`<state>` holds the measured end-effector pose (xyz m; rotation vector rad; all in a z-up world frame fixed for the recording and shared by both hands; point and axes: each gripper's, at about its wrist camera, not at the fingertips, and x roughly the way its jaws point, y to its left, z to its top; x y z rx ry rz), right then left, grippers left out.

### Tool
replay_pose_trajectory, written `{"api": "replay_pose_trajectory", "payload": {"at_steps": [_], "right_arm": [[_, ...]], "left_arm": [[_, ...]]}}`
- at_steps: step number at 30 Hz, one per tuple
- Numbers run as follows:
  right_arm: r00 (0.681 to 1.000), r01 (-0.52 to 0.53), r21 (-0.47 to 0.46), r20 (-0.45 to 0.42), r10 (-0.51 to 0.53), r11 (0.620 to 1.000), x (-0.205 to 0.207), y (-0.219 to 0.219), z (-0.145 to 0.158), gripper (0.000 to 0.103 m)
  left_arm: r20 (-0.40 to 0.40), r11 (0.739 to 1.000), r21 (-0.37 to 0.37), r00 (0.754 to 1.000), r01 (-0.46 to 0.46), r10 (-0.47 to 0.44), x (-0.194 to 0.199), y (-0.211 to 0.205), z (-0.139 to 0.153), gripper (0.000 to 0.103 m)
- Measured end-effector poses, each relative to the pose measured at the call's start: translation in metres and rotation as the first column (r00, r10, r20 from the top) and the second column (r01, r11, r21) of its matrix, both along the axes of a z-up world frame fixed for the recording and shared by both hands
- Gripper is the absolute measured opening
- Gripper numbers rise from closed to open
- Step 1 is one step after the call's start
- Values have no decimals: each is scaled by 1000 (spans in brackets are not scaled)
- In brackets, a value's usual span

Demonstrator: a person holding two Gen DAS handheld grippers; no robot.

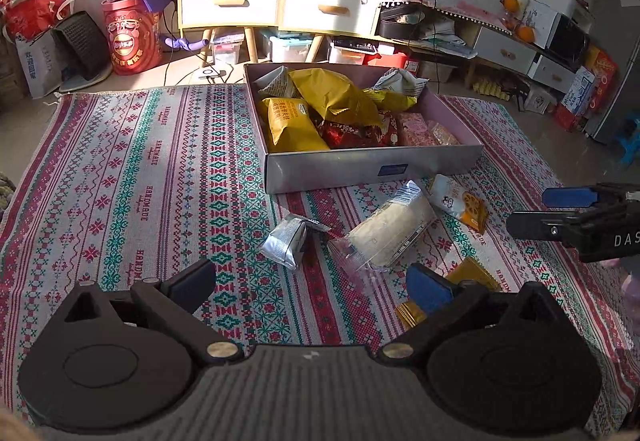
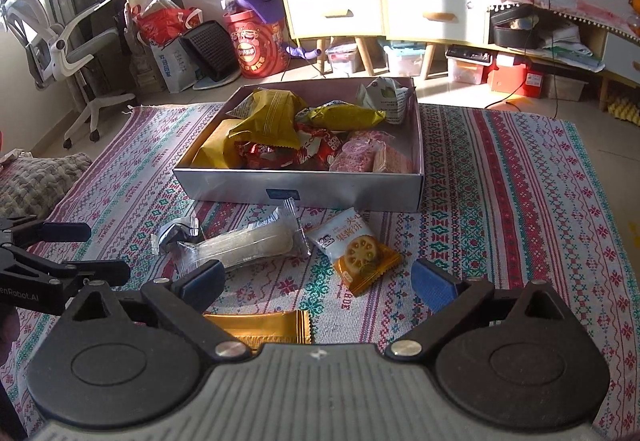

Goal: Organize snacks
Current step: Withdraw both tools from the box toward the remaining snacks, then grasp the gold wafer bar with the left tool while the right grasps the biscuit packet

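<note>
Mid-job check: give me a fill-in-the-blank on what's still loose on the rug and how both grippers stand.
1. Loose snacks on the patterned woven rug: ____.
2. The shiny gold foil packet lies nearest the ____ gripper.
3. The left gripper holds ____.
4. The grey cardboard box has ____ lid.

Missing: four; right; nothing; no

Four loose snack packets [image 1: 390, 231] (silver, clear, orange, gold) lie before the filled grey box [image 1: 372, 167].

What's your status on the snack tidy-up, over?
Left gripper and right gripper open, empty. Box part-filled; four packets loose on cloth, gold packet nearest. Nothing in the way.
</note>
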<state>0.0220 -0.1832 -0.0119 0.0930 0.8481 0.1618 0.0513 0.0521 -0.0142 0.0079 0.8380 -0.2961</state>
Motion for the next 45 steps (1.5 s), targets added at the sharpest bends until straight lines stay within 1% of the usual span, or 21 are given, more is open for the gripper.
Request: {"api": "replay_pose_trajectory", "payload": {"at_steps": [3,7,13,17,20,24,27,32,33,34,36,39,41,43,45], "right_arm": [[1000,-28,-29,-3,28,999,-5,5,-4,99],[998,-56,-60,2,56,997,-11,8,-8,99],[996,-90,-96,-6,90,991,-20,7,-22,100],[995,-100,-124,-11,99,987,-23,7,-26,100],[995,-98,-124,-7,98,987,-23,3,-28,100],[997,-76,-117,-6,76,990,-20,-5,-31,100],[998,-55,-118,-13,54,991,-16,-13,-37,100],[999,-42,-143,-15,40,989,-12,-25,-45,100],[999,-39,-148,-18,36,988,-11,-27,-48,100],[999,-35,-149,-22,32,988,-10,-30,-50,100],[999,-29,-142,-18,27,989,-7,-33,-53,101],[999,-46,-142,-11,45,989,-1,-34,-53,102],[999,-51,-138,-12,50,989,5,-34,-52,102],[999,-54,-134,-10,53,989,9,-33,-53,102],[998,-63,-136,-8,63,989,12,-31,-54,102]], "left_arm": [[5,1000,17,1000,16,-16,-6,3,-4,103],[-1,999,22,999,47,-47,-12,2,-11,103],[9,987,47,988,155,-156,-21,-14,-21,103],[12,966,65,967,251,-253,-25,-31,-30,103],[7,947,75,949,313,-315,-25,-44,-35,103],[14,925,100,929,366,-369,-25,-60,-40,103],[16,910,105,914,402,-405,-22,-70,-42,101],[2,903,74,906,423,-424,-13,-81,-45,91],[-3,903,75,906,423,-424,-12,-82,-46,88],[-10,903,77,906,423,-423,-10,-84,-48,87],[1,905,79,907,419,-420,-8,-87,-49,87],[7,907,82,910,413,-415,-5,-91,-47,85],[11,911,81,914,404,-406,-3,-92,-46,81],[14,914,84,916,397,-400,-1,-94,-45,74],[15,915,86,918,394,-397,-1,-95,-45,70]]}}
